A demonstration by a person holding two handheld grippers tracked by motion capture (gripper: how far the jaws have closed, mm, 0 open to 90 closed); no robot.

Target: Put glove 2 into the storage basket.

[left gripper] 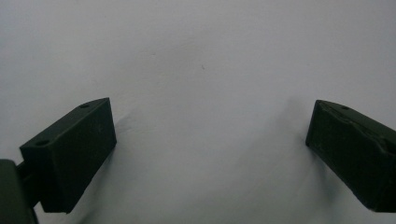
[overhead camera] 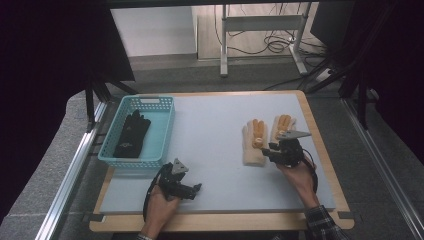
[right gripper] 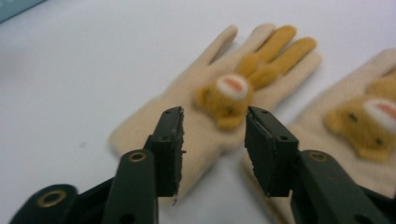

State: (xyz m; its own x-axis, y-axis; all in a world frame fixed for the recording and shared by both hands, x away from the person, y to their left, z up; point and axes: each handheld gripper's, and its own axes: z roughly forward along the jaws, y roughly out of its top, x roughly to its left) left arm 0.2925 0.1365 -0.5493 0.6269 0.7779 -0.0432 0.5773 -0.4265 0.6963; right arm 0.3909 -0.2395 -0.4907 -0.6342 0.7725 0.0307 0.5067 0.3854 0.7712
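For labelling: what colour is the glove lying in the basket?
Black glove, clearest in the high view.

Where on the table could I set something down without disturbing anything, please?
The wide bare stretch between the blue basket and the cream gloves is free, including the table's far edge. It is crowded around the gloves, where the right gripper works.

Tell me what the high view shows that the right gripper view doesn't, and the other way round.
High view alone: the blue basket with a black glove in it, and the left gripper low on the table. Right gripper view alone: the bear face sewn on the nearer cream glove, seen between half-open jaws. Both share the two cream gloves and the right gripper.
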